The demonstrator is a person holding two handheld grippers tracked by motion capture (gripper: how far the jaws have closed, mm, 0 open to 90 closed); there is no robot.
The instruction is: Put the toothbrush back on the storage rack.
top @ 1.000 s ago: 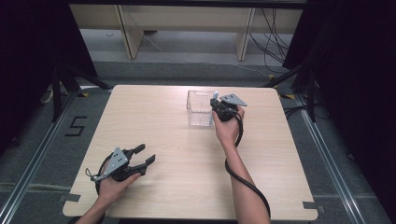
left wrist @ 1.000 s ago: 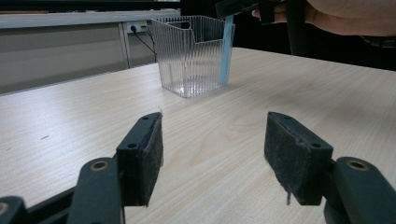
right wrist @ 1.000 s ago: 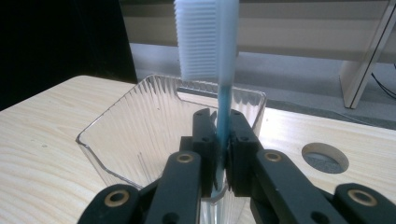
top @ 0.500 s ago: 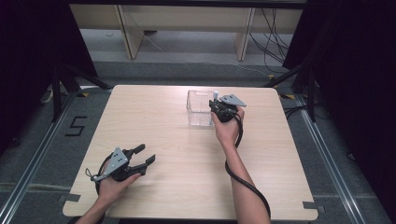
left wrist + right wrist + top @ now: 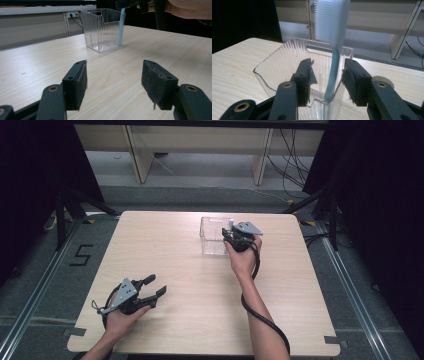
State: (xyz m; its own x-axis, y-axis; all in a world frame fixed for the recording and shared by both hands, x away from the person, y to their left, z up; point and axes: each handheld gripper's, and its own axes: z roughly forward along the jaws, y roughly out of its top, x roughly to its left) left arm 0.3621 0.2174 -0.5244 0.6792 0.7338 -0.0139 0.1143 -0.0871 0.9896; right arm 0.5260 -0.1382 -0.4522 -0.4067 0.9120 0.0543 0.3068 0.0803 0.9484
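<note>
A clear ribbed plastic container [image 5: 212, 237] stands at the back middle of the wooden table [image 5: 190, 325]. A light blue toothbrush [image 5: 332, 25] stands in it, bristle head up, leaning in the near corner [image 5: 121, 27]. My right gripper [image 5: 231, 236] hovers at the container's right rim. Its jaws have just been opening and now stand either side of the handle [image 5: 327, 77] without pressing on it. My left gripper [image 5: 156, 285] rests low near the front left of the table, open with nothing between its pads [image 5: 113, 75].
The container [image 5: 101, 30] is the one object standing on the tabletop. Beyond the far edge are wooden bench legs [image 5: 137, 155] and cables on the floor [image 5: 295, 165]. A black cable [image 5: 260, 315] trails along the right forearm.
</note>
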